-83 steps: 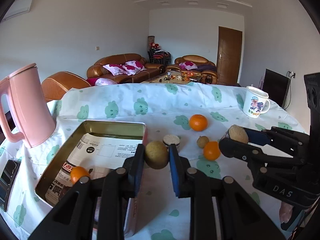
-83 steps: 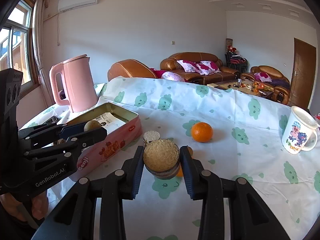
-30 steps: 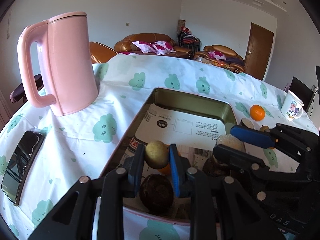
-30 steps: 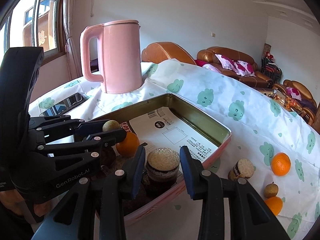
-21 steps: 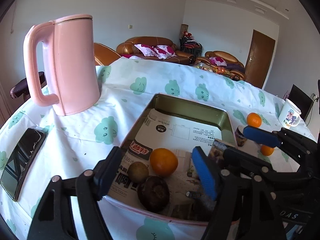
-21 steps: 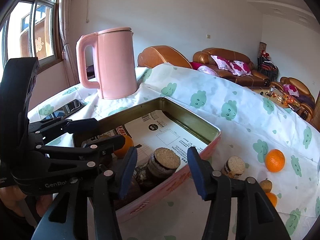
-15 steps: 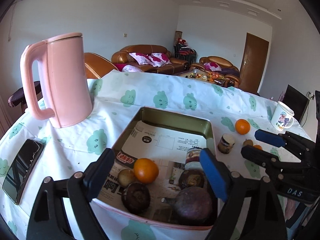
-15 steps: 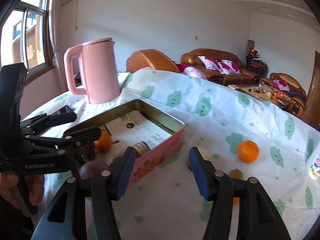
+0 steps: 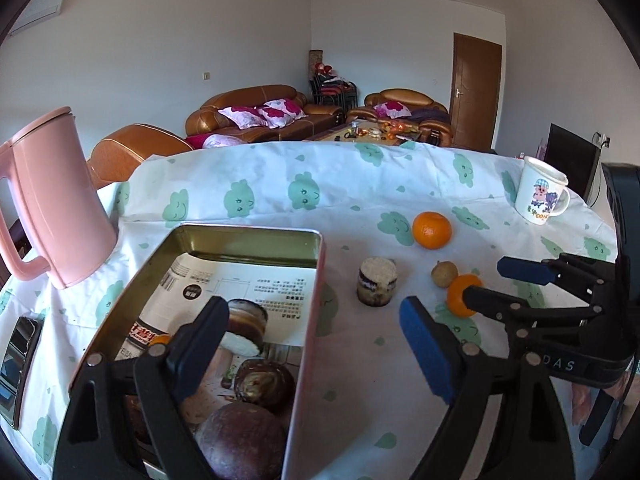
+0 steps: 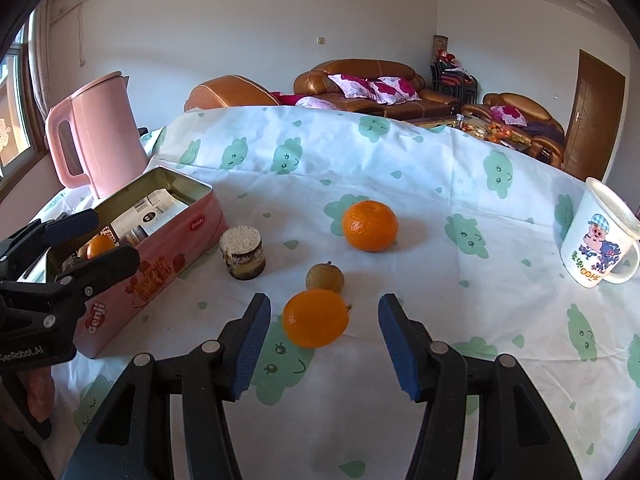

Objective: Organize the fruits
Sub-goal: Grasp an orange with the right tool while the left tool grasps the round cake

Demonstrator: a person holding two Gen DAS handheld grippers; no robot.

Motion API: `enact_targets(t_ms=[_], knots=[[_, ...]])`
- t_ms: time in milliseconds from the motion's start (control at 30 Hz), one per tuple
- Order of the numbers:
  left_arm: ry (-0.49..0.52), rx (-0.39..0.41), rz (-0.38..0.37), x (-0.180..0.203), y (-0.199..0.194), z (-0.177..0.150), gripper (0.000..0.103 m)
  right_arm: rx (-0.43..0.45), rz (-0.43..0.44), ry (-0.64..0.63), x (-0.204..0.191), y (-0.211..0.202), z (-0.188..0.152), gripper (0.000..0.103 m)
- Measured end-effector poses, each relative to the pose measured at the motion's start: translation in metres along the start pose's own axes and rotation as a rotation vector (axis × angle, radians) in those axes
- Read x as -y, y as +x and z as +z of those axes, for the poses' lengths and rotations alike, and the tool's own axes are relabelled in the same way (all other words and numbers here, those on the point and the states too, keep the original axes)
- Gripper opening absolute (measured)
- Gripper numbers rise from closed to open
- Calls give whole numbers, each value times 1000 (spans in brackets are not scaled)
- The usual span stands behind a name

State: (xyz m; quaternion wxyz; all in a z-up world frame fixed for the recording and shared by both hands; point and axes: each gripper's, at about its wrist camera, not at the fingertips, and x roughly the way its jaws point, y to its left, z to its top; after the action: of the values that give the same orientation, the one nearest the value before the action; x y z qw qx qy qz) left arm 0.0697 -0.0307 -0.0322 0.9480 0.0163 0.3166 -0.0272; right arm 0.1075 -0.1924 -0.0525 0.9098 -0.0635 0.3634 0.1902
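Your right tongs point(image 10: 322, 344) are spread around the near orange point(image 10: 316, 318), ready to pinch it. Your left tongs point(image 9: 316, 346) are spread wide and empty, above the tin point(image 9: 248, 233).

We find the left gripper point(image 9: 310, 338) with its jaws spread wide and empty, straddling the right wall of the pink tin point(image 9: 310, 320). Inside the tin lie a dark round fruit point(image 9: 240, 436) at 6 o'clock, a cut dark piece point(image 9: 264, 380) and a capped jar point(image 9: 246, 326). On the tablecloth point(image 9: 360, 380), a second jar point(image 9: 378, 286) stands toward 1 o'clock, with an orange point(image 9: 432, 230) beyond it. The right gripper point(image 9: 500, 286) enters at 3 o'clock, beside a smaller orange point(image 9: 456, 298) and a brown fruit point(image 9: 444, 274).
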Motion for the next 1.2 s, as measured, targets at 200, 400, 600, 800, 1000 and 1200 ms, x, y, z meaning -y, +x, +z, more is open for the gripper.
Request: enact_targets(t_ms=[200, 400, 600, 800, 1000, 1200], knots=[[26, -25, -42, 14, 16, 2, 89, -55, 21, 22, 3, 19, 0, 58], [26, -67, 22, 9, 29, 0, 91, -79, 46, 35, 6, 23, -3, 44], [-35, -83, 73, -19, 37, 4, 93, -58, 5, 49, 18, 15, -6, 44], [27, -70, 29, 5, 28, 16, 93, -36, 13, 93, 29, 11, -5, 44], [84, -96, -1, 38, 48, 31, 81, -9, 13, 126, 36, 6, -5, 44], [106, -174, -28, 56, 75, 25, 47, 21, 23, 150, 40, 1, -5, 44]])
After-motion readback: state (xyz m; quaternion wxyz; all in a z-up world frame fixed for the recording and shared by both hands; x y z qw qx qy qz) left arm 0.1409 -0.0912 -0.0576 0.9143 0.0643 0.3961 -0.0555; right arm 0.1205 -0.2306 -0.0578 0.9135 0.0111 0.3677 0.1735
